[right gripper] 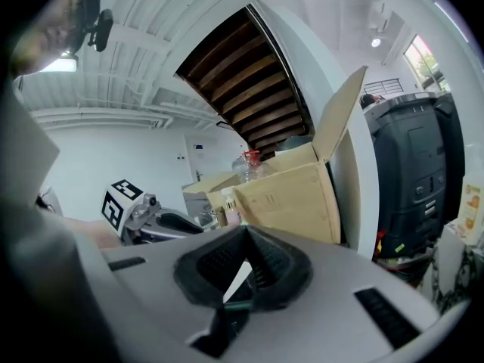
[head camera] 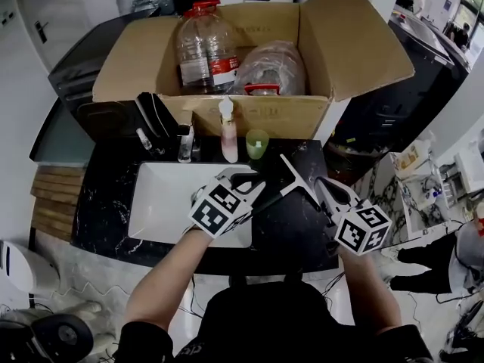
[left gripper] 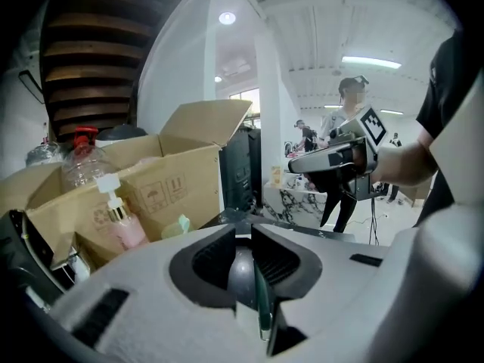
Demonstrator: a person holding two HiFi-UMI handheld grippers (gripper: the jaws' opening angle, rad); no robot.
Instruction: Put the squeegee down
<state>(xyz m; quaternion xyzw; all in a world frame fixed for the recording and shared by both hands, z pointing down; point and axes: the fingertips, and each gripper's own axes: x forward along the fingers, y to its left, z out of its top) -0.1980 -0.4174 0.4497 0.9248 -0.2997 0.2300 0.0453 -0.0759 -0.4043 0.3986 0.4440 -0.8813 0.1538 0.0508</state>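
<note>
The squeegee (head camera: 296, 180), a pale blade on a dark handle, lies slanted over the black counter (head camera: 295, 237) just right of the white sink (head camera: 162, 203). It sits between my two grippers, and neither one holds it. My left gripper (head camera: 253, 181) hovers over the sink's right end, its jaws (left gripper: 240, 229) a narrow gap apart with nothing between them. My right gripper (head camera: 323, 182) is just right of the blade's near end, and its jaws (right gripper: 246, 231) meet at the tips, empty. Each gripper view shows the other gripper held in the air, but not the squeegee.
An open cardboard box (head camera: 257, 116) with large plastic bottles (head camera: 204, 48) stands behind the sink. A pink soap pump (head camera: 228, 138), a green cup (head camera: 257, 144) and a faucet (head camera: 185, 146) line the sink's far edge. The counter drops off at the right and near edges.
</note>
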